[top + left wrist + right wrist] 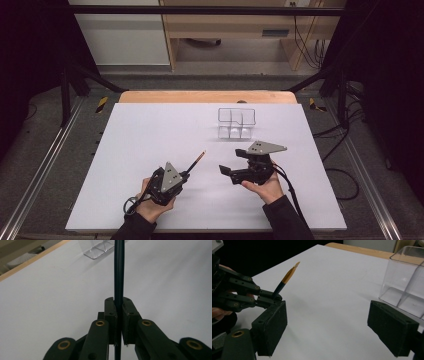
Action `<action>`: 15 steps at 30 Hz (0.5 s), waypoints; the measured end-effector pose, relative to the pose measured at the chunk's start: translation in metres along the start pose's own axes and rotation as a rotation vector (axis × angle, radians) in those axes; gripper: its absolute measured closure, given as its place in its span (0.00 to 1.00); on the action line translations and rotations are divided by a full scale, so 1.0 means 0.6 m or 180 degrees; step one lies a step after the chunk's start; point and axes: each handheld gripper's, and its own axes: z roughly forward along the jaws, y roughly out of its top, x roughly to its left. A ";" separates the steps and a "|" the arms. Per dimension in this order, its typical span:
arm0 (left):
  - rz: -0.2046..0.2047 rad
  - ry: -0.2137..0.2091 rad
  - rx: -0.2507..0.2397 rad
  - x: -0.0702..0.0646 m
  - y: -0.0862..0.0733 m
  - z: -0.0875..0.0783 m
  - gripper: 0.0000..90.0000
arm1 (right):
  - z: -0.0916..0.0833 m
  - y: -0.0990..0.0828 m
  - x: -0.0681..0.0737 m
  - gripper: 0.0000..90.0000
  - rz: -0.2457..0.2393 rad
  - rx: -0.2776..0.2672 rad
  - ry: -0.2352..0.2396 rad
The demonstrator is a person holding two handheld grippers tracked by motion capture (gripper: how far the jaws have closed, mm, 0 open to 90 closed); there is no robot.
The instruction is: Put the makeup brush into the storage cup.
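Observation:
A thin pencil (196, 162) with a dark shaft and an orange tip points up and away toward the table's middle. My left gripper (185, 175) is shut on its lower shaft. The left gripper view shows the two jaws pressed on the dark shaft (118, 277), left gripper (118, 302). My right gripper (228, 173) sits to the right of it, turned left and open. In the right gripper view its own jaws stand wide apart, right gripper (332, 327), with nothing between them. The pencil (287, 277) and left gripper (268, 299) lie beyond its left pad.
A clear plastic organiser (236, 122) with several compartments stands behind the grippers, right of centre on the white board (150, 130); it shows as organiser (407, 287) and organiser (98, 248). The wooden table edge (207, 96) runs behind the board.

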 end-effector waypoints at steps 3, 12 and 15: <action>-0.0098 0.0066 -0.0057 0.001 -0.002 -0.004 0.93 | 0.010 0.003 0.010 0.18 -0.0016 -0.0024 0.0039; -0.0469 0.0014 -0.0105 0.000 -0.006 -0.003 0.93 | 0.048 0.017 0.041 0.20 -0.0012 -0.0100 0.0166; -0.0509 0.0056 -0.0115 -0.002 -0.007 -0.002 0.93 | 0.059 0.019 0.047 0.20 0.0044 -0.0149 0.0181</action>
